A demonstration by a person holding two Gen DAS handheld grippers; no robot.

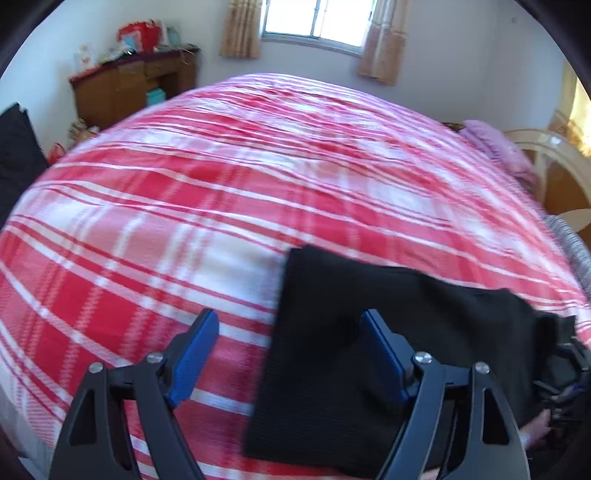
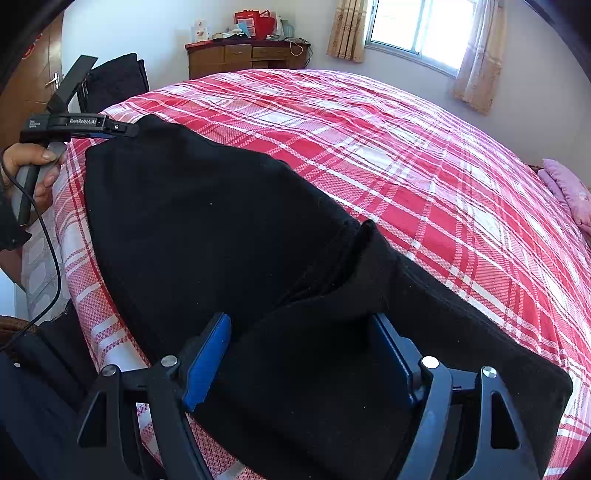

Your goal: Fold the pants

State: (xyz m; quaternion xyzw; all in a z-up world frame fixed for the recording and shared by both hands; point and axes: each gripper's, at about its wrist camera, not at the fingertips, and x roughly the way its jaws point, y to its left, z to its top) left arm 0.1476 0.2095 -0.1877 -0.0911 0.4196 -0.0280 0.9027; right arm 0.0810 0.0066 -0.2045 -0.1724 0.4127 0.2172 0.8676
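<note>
Black pants lie folded along the near edge of a bed with a red and white plaid cover. My right gripper hovers open over the near end of the pants, its blue pads apart and pressing on nothing. In the left wrist view my left gripper is open too. Its right finger stands over the pants and its left finger over the plaid cover, astride the cloth's edge. The right wrist view shows the left gripper side-on at the pants' far left corner, with a hand on its handle.
A wooden dresser with red bags on top stands against the far wall beside a curtained window. A pink pillow lies at the bed's right end. A dark chair stands by the bed's left side.
</note>
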